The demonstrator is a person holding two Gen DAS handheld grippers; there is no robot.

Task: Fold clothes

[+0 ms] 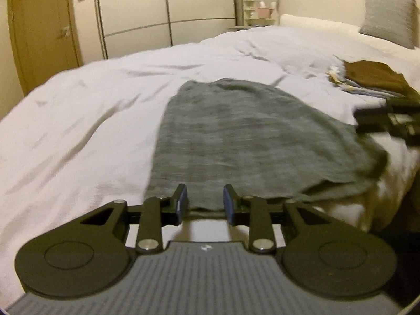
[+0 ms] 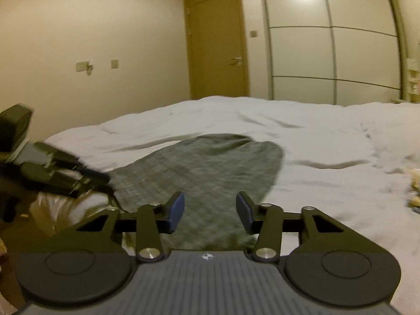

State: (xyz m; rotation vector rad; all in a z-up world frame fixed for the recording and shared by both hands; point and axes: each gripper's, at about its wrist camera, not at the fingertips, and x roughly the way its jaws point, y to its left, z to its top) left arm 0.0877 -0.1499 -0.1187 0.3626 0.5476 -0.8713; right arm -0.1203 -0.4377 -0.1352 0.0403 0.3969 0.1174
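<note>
A grey knit garment (image 1: 249, 136) lies flat on the white duvet (image 1: 92, 110), with its near edge at the side of the bed. My left gripper (image 1: 205, 202) hovers over that near edge with its blue pads apart and nothing pinched between them. In the right wrist view the same garment (image 2: 204, 162) stretches away from my right gripper (image 2: 210, 210). This gripper's pads stand apart above the cloth, and it is open. Each gripper shows blurred in the other's view, the right gripper (image 1: 362, 120) at the garment's right side and the left gripper (image 2: 102, 181) at its left corner.
A stack of folded clothes (image 1: 372, 78) with a brown piece on top rests on the bed to the right, below a grey pillow (image 1: 388, 18). Beyond the bed stand a wardrobe (image 2: 333, 42) and a wooden door (image 2: 218, 42). The duvet (image 2: 328, 183) is rumpled.
</note>
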